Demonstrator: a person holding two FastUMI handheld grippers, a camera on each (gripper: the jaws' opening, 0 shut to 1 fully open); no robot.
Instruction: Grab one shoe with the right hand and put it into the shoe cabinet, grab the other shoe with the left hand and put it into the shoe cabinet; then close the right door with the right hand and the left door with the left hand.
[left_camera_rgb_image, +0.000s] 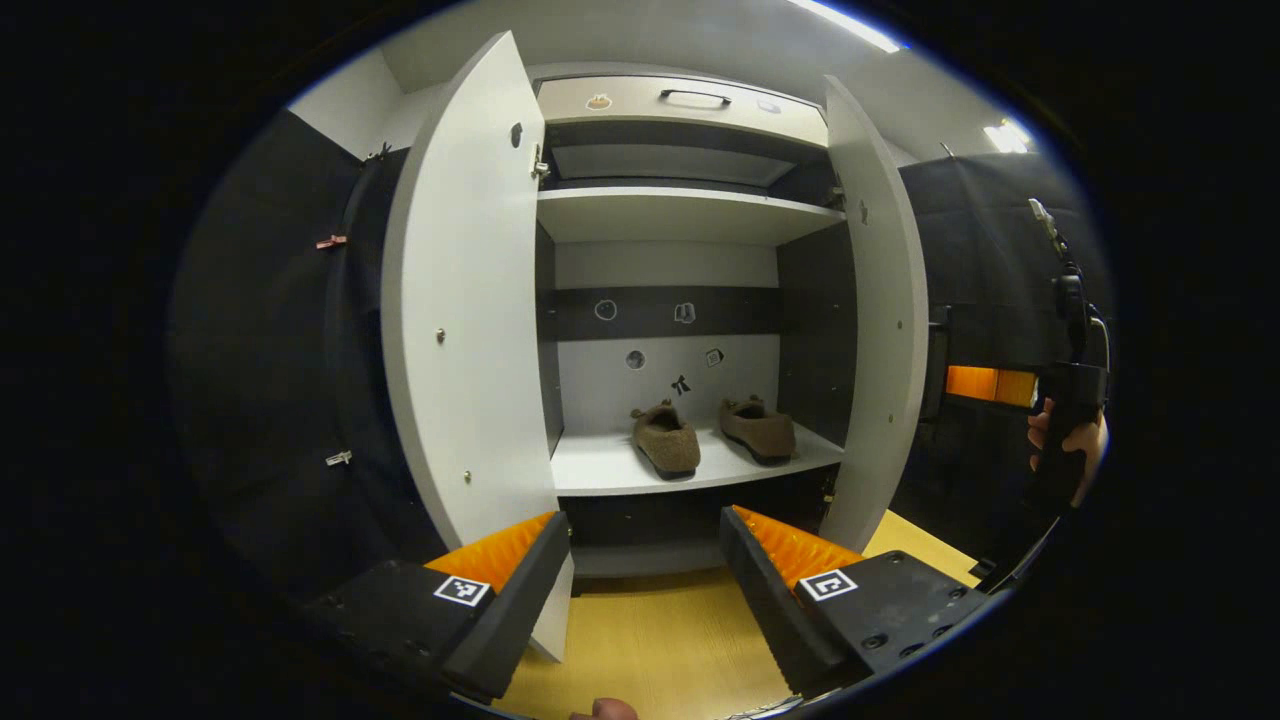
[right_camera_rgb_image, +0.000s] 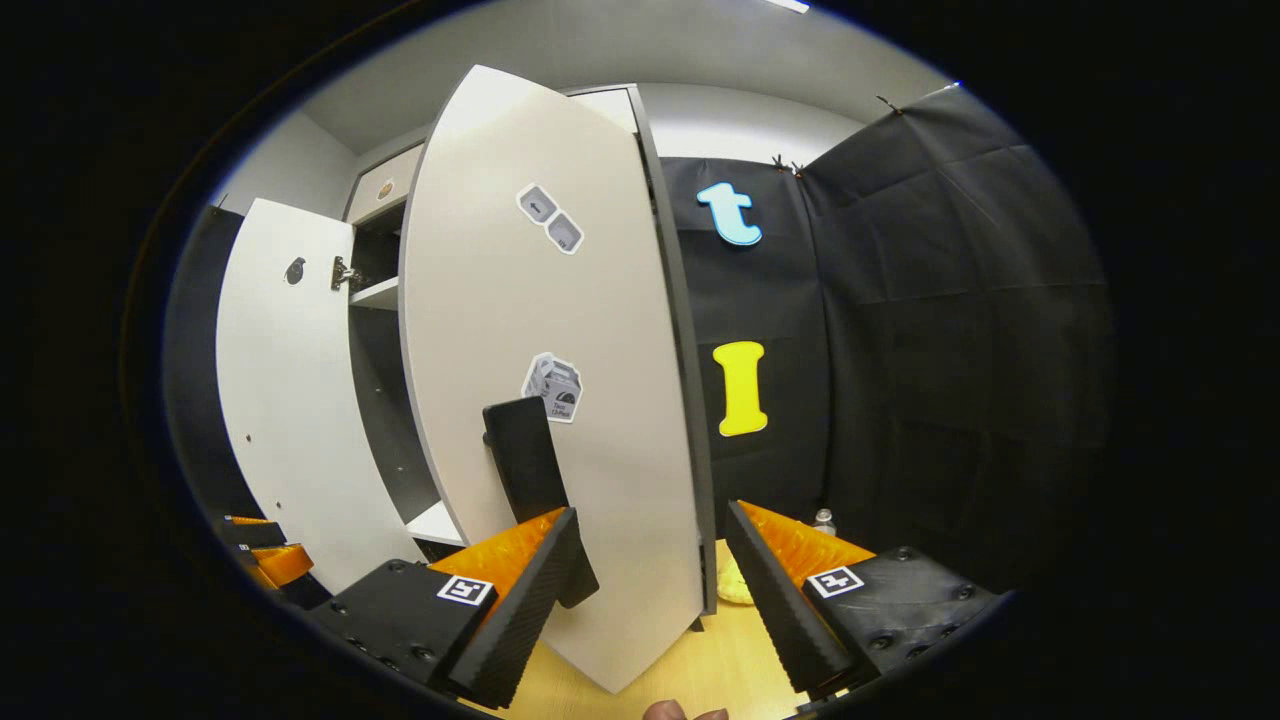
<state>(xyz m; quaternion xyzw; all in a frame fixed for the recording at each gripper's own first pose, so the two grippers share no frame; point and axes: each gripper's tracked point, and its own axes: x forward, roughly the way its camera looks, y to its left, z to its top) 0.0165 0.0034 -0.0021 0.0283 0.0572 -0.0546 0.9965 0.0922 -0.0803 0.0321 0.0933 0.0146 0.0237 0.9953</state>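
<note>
Two brown shoes (left_camera_rgb_image: 667, 440) (left_camera_rgb_image: 760, 428) rest side by side on the lower shelf (left_camera_rgb_image: 600, 472) of the white shoe cabinet. Both doors stand open: the left door (left_camera_rgb_image: 460, 330) and the right door (left_camera_rgb_image: 885, 330). My left gripper (left_camera_rgb_image: 640, 590) is open and empty, a short way in front of the cabinet and facing the shoes. My right gripper (right_camera_rgb_image: 650, 600) is open, close against the outer face of the right door (right_camera_rgb_image: 560, 320). Its left finger lies just under the door's black handle (right_camera_rgb_image: 522, 450). A hand (left_camera_rgb_image: 1075, 445) holds that right gripper (left_camera_rgb_image: 990, 385) beyond the right door.
A drawer with a dark handle (left_camera_rgb_image: 695, 96) tops the cabinet, above an upper shelf (left_camera_rgb_image: 680, 212). The floor is light wood (left_camera_rgb_image: 650, 640). Black cloth walls close in on both sides. A yellow object (right_camera_rgb_image: 735, 588) and a small bottle (right_camera_rgb_image: 823, 520) sit by the cabinet's right side.
</note>
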